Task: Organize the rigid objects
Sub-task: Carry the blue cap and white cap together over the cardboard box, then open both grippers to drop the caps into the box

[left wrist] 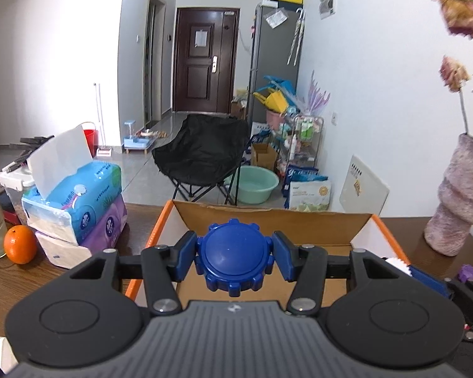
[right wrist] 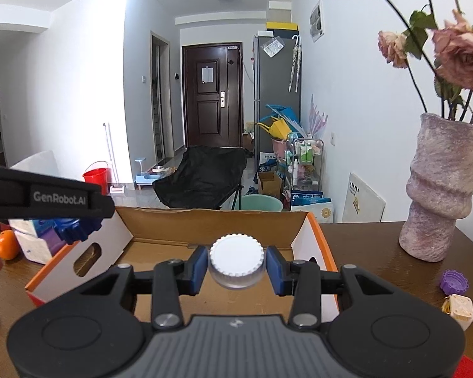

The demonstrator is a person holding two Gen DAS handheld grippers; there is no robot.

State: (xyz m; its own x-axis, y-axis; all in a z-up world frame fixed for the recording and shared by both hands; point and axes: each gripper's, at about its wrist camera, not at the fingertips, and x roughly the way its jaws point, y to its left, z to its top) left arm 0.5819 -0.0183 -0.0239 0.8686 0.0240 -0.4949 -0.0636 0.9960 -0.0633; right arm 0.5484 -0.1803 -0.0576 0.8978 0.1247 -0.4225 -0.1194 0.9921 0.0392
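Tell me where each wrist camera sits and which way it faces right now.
Left wrist: on the left hand-held gripper, facing the open cardboard box; its jaws clamp a blue ridged plastic cap.
Right wrist: on the right hand-held gripper, over the box, gripping a white ridged cap; the left gripper shows at left.
Shared: box, purple textured vase.

Right gripper [right wrist: 236, 266] at lower centre, blue pads clamped on a white ribbed cap [right wrist: 236, 260], held over the open cardboard box [right wrist: 312, 236]. Left gripper [right wrist: 78, 225] enters at mid left holding a blue cap [right wrist: 75, 228]. Mauve vase [right wrist: 438, 189] at right; purple cap [right wrist: 453, 282] and small beige object [right wrist: 460, 310] at lower right on the table [right wrist: 378, 252].
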